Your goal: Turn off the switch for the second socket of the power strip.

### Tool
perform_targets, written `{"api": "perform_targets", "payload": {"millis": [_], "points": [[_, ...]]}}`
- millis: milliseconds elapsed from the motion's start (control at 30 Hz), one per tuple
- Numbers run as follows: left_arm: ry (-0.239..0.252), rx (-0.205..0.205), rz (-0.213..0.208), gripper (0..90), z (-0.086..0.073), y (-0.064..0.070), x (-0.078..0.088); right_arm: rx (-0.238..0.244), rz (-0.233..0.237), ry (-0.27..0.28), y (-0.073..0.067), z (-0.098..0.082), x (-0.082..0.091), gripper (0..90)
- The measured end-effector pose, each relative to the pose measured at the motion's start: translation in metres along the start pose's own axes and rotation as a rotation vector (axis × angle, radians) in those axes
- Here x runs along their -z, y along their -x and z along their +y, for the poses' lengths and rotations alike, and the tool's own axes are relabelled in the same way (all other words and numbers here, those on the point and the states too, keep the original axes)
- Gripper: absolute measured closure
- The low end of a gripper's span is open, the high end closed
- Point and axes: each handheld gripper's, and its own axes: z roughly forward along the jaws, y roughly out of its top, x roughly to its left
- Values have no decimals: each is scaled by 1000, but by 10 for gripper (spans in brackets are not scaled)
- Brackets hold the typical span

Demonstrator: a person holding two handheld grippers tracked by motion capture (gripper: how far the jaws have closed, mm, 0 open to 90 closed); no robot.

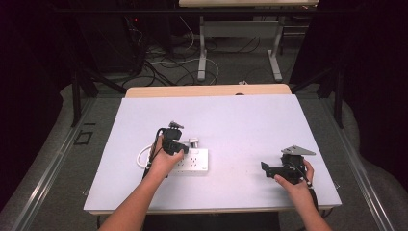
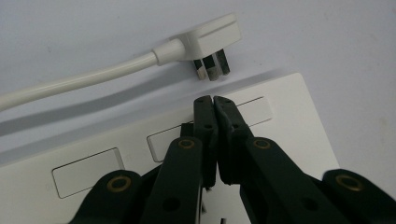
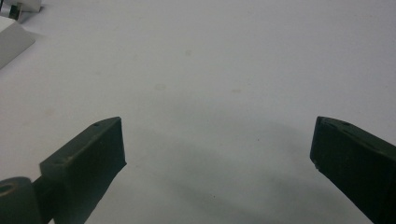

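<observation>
A white power strip (image 1: 191,161) lay flat on the white table (image 1: 250,130), and everything else is placed from it. The left gripper (image 1: 174,143) stood over the strip's left half, held by the person's left hand (image 1: 163,161), which rested against the strip's near edge. In the left gripper view its two black jaws were pressed together with nothing between them, their tips (image 2: 214,100) poised over the strip's top face (image 2: 285,121) close to its far edge, between two of the rectangular covers there; whether the tips actually touched the plastic could not be told. Just beyond that far edge lay the white plug (image 2: 205,42), on its side on the table, its metal prongs pointing back toward the strip and stopping just short of it. The plug's white cable (image 2: 79,79) ran away from it along the strip's far side, and in the high view the cable looped round the strip's left end (image 1: 142,156). Well to the right of the strip, apart from it, the right gripper (image 1: 269,168) sat low over bare table in the right hand (image 1: 296,185), its jaws spread wide and holding nothing, pointing toward the strip. In the right gripper view a corner of the strip (image 3: 14,42) appeared at the upper left, far ahead of the open jaws.
</observation>
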Motion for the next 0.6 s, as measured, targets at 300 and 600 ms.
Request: {"api": "perform_targets", "payload": {"millis": [300,600], "points": [[14,-15,3,848,0,1,0,-4,3,-3,0,0,0,28],[30,-24,3,794,-1,0,0,-5,5,-4,1,-1,-1,29]]}}
